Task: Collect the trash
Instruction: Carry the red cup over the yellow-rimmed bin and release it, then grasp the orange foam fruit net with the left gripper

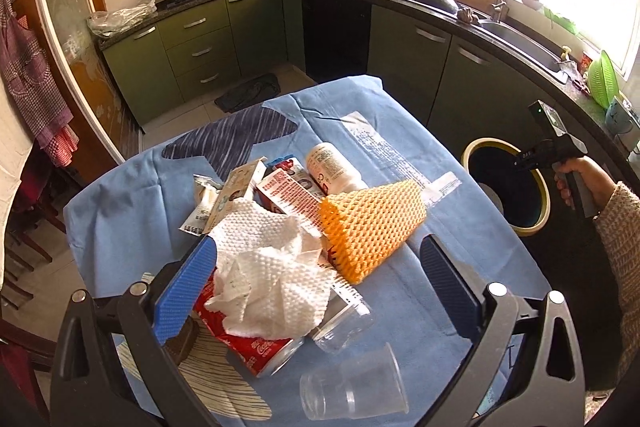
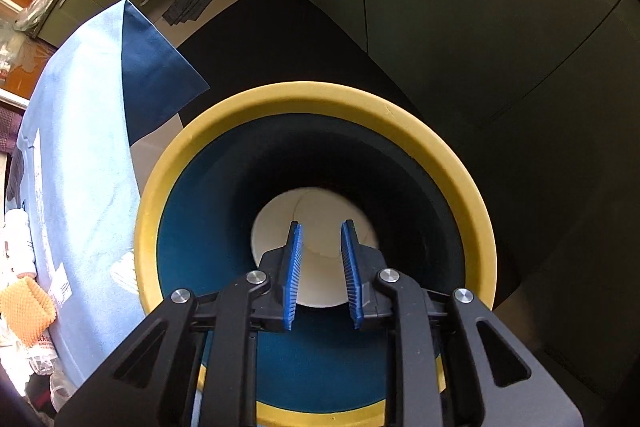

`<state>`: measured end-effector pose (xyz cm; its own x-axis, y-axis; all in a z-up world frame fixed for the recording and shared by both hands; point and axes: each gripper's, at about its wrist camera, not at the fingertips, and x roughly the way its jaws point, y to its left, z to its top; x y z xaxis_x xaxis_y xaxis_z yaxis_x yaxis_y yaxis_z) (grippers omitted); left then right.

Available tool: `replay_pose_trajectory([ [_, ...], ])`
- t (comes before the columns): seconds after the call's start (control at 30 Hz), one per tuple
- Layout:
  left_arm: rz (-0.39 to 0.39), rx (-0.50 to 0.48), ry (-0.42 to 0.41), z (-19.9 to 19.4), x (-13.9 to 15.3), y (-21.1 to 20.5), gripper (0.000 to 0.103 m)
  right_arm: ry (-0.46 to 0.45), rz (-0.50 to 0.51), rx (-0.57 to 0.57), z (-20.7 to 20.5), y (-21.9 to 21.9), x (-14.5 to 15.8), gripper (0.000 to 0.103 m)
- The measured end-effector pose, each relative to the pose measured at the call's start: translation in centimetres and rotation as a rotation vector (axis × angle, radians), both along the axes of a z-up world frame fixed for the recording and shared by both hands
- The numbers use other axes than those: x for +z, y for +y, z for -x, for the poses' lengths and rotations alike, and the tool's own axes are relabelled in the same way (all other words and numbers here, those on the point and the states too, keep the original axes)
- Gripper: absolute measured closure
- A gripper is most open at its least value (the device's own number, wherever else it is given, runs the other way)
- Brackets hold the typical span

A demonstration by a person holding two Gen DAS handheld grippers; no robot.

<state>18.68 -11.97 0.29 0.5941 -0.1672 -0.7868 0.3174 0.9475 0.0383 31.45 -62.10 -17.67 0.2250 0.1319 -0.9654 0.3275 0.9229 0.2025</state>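
A pile of trash lies on the blue-clothed table (image 1: 420, 291): a crumpled white paper towel (image 1: 272, 267), an orange foam net (image 1: 372, 223), a red cola can (image 1: 256, 347), clear plastic cups (image 1: 352, 391), a white bottle (image 1: 332, 163) and cartons (image 1: 288, 191). My left gripper (image 1: 320, 263) is open, its jaws wide on either side of the paper towel. The yellow-rimmed bin (image 2: 316, 99) stands beside the table. My right gripper (image 2: 322, 235) is open and empty over the bin's mouth, with a white object (image 2: 316, 211) at the bin's bottom.
Green kitchen cabinets (image 1: 208, 47) and a dark counter with a sink (image 1: 520, 39) ring the room. A dark rag (image 1: 248, 91) lies on the floor beyond the table. The bin also shows in the left wrist view (image 1: 508, 187), right of the table.
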Motion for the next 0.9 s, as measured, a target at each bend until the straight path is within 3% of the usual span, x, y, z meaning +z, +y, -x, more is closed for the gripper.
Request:
replay_pose_trajectory([
  [0.33,-0.060,0.001,0.151,-4.2,-4.0,-2.6,0.006,-0.064,-0.075,0.058,2.7,1.1,2.7,0.082],
  [0.47,-0.011,-0.006,0.233,-4.8,-5.1,-2.7,0.006,-0.063,-0.092,0.081,2.8,2.0,3.0,0.082],
  [0.57,0.017,-0.026,0.280,-5.0,-5.6,-3.2,0.006,-0.070,-0.111,0.086,2.7,2.7,3.1,0.075],
  [0.73,0.030,-0.030,0.314,-5.6,-6.4,-3.6,0.008,-0.075,-0.119,0.106,3.0,3.4,3.3,0.075],
  [0.77,0.042,-0.036,0.321,-5.6,-6.5,-3.6,0.014,-0.076,-0.122,0.110,2.8,3.5,3.3,0.075],
  [0.87,0.087,-0.050,0.369,-5.8,-7.1,-3.6,0.043,-0.079,-0.123,0.111,2.5,3.7,3.3,0.074],
  [0.9,0.101,-0.056,0.385,-5.9,-7.3,-3.7,0.046,-0.080,-0.124,0.109,2.5,3.6,3.3,0.073],
])
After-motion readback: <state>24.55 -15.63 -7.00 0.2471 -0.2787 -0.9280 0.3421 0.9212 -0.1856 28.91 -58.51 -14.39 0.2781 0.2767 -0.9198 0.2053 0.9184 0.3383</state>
